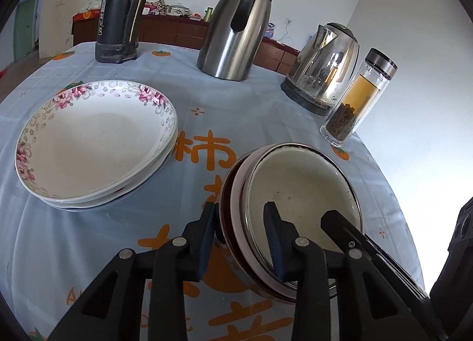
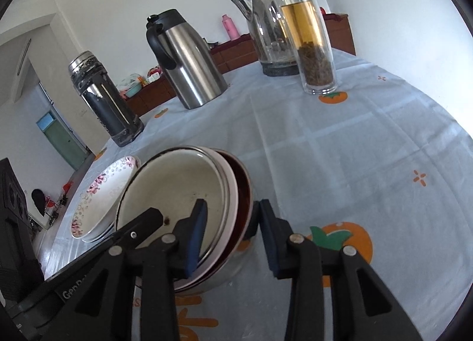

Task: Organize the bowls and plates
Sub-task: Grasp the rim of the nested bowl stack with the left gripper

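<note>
Between both grippers' fingers [image 1: 276, 240]: rim of stacked bowls [image 1: 301, 187].

This is a lived-in home, a dining room by the look of it. The desk [image 1: 189, 98] wears a pale blue cloth printed with orange persimmons and carries household drinkware: a steel thermos jug [image 1: 236, 30], an electric kettle [image 1: 322, 69], a glass tea bottle [image 1: 357, 98] with leaves at the bottom, a worn dark flask [image 1: 124, 12]. Flowered plates [image 1: 94, 140] sit stacked. Behind runs a low wooden sideboard [image 1: 177, 30] cluttered with boxes and oddments, beneath plain white walls.
</note>
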Demonstrator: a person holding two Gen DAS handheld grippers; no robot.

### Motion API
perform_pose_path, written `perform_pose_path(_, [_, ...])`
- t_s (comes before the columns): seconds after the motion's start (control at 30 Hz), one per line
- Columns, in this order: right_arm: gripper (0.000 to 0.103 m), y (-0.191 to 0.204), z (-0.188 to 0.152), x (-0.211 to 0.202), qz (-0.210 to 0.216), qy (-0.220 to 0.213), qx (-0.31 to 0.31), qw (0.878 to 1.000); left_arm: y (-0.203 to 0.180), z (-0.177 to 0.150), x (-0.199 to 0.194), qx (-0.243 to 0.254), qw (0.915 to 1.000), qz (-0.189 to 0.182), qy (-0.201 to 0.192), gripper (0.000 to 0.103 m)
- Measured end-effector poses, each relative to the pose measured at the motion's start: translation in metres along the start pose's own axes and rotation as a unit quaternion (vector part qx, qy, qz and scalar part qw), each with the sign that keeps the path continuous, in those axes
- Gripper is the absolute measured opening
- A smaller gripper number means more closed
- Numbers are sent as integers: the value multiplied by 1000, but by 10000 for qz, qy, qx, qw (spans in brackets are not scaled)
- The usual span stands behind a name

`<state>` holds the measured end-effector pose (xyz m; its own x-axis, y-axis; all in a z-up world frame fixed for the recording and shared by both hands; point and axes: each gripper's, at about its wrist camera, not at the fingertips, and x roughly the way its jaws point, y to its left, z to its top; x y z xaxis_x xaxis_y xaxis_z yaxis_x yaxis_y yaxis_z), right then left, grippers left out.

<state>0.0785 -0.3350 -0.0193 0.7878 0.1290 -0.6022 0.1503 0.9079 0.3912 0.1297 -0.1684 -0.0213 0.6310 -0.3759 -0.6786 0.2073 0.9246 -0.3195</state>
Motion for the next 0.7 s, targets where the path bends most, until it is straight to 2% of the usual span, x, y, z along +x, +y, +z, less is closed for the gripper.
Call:
perform_pose_path(0.17, [34,1,0,-3,-48,-17,29,10000,-2,-1,1,157,9999,16,-25,36])
perform_pose_path(0.4, [25,6,0,-10,-218,-178,-170,9995,-10,-4,-1,435,9986,258,-118,36])
perform_pose_path(0.7, [23,-15,2,-5,63,27,384,9992,-9,-1,-5,374,9992,8,-166,35])
